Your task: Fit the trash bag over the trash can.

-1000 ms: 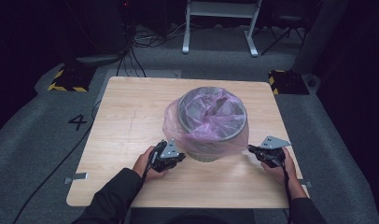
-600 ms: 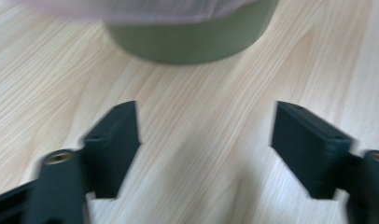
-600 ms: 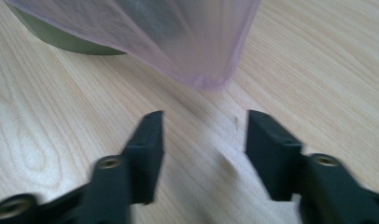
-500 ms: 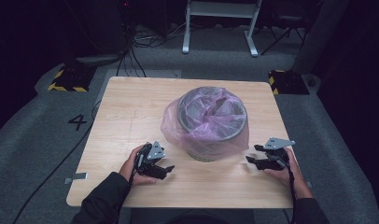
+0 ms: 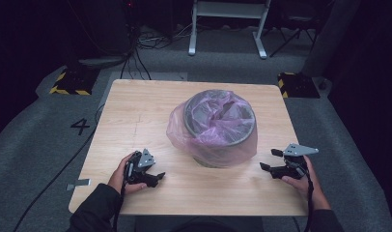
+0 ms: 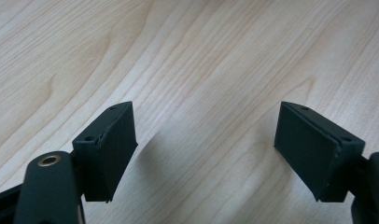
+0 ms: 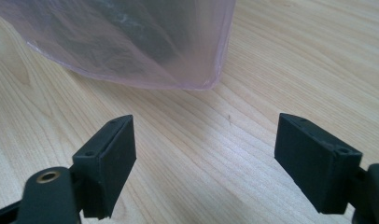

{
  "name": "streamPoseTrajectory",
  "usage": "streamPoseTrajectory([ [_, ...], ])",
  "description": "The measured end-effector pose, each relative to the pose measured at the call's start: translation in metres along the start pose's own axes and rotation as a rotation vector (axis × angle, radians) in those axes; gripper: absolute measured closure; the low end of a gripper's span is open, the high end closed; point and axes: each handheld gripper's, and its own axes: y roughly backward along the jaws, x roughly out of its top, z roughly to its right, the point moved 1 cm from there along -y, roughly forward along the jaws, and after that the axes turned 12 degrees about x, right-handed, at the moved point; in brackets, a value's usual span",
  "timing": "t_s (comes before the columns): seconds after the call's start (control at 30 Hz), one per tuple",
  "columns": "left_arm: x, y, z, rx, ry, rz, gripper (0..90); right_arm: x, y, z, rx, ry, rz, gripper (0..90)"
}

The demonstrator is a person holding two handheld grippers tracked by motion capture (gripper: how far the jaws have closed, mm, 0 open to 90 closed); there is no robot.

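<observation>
Desk (image 5: 136,116) is the biggest thing here, pale wood, w/ a grey bin (image 5: 219,126) standing upright near its middle. Pink plastic bag (image 5: 184,128) lines the bin & drapes down over its outside, loose hem hanging just above the wood on my side. My left hand-held gripper (image 5: 158,178) sits well to the left of the bin, near the desk's front edge, apart from the bag; jaws have just been opening, nothing btwn them, bare wood ahead. My right hand-held gripper (image 5: 267,159) is just right of the bin, pointing at it, jaws also just opened, released, bag's lower corner (image 7: 197,79) near but not touching.
</observation>
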Motion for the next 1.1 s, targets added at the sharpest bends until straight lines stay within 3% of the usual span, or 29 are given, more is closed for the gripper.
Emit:
streamPoseTrajectory([
  [0.13,-0.005,-0.001,-0.004,-0.014,0.046,0.002,18.2,0.003,0.005,-0.005,-0.029,-0.003,0.016,19.0],
  [0.23,-0.008,-0.003,-0.007,-0.024,0.087,0.003,15.1,0.009,0.009,-0.009,-0.078,-0.01,0.01,19.5],
  [0.33,-0.008,-0.002,-0.007,-0.004,0.083,0.005,14.3,0.013,0.013,-0.012,-0.088,-0.007,0.023,20.3],
  [0.43,-0.008,-0.003,-0.007,-0.019,0.108,-0.009,14.3,0.018,0.016,-0.015,-0.089,-0.006,0.055,21.0],
  [0.67,-0.008,-0.003,-0.007,-0.015,0.109,-0.008,13.5,0.031,0.028,-0.021,-0.088,0.025,0.124,21.7],
  [0.9,-0.007,-0.004,-0.008,-0.014,0.107,-0.007,12.9,0.042,0.035,-0.028,-0.096,0.06,0.141,21.7],
  [1.0,-0.006,-0.005,-0.008,-0.013,0.103,-0.01,12.8,0.049,0.037,-0.031,-0.143,0.066,0.122,23.6],
  [1.1,-0.006,-0.005,-0.008,-0.015,0.104,-0.011,12.8,0.057,0.04,-0.034,-0.137,0.084,0.133,24.1],
])
